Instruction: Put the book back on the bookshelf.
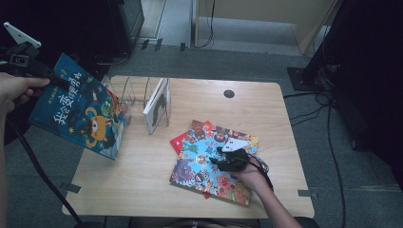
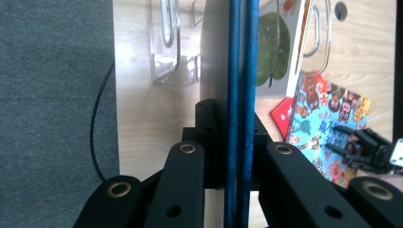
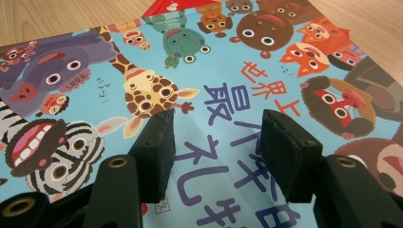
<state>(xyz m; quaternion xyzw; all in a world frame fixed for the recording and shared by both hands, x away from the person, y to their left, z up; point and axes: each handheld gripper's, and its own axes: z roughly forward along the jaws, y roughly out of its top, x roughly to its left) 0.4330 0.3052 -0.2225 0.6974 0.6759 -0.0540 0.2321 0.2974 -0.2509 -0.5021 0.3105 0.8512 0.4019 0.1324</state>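
At left, off surface (image 1: pixel 142 166): left tool (image 1: pixel 45 75) clamps blue book (image 1: pixel 78 111) for rack (image 1: pixel 142 97); right tool (image 1: pixel 223 159) open, steadying animal book (image 1: pixel 199 166).

My left gripper (image 2: pixel 237 156): matte black linkage arms, each pinned with brass-coloured rivets and drilled with small plain holes. My right gripper (image 3: pixel 216 152): the same black arms and brass rivets, ending in two thick rectangular pads (image 3: pixel 159 152) of dark, slightly rough material. From above, each gripper carries a pale three-cornered plate on top, and a black cable (image 1: pixel 33 161) trails from the left one. My forearms are bare, without sleeves.
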